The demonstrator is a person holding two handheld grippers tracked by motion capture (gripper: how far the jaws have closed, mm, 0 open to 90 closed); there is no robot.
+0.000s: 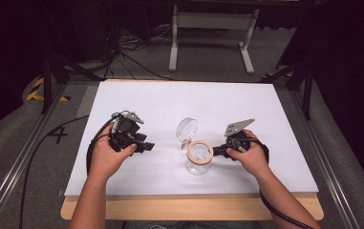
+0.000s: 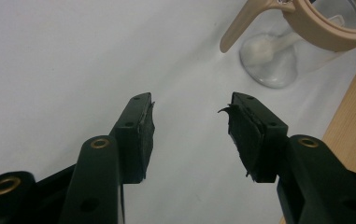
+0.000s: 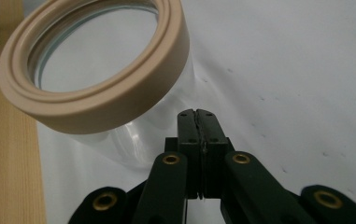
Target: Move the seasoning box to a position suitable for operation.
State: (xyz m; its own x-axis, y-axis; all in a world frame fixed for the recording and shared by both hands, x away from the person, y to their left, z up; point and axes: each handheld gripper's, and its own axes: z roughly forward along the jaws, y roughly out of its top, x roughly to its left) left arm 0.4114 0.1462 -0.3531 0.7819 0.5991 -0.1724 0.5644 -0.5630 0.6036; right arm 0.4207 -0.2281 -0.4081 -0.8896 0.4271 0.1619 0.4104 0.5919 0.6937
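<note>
A clear glass jar with a beige ring round its mouth stands on the white table top, right of centre near the front. Its round clear lid is tipped back, open, behind it. My right gripper lies level just right of the jar, shut with nothing between the jaws. In the right gripper view its tips sit close against the jar's glass wall, below the beige ring. My left gripper rests at the left, open and empty, pointing toward the jar.
The table's wooden front edge runs below the white sheet. Metal rails flank the table. On the floor behind are a white stand and loose cables. White surface lies bare between the left gripper and the jar.
</note>
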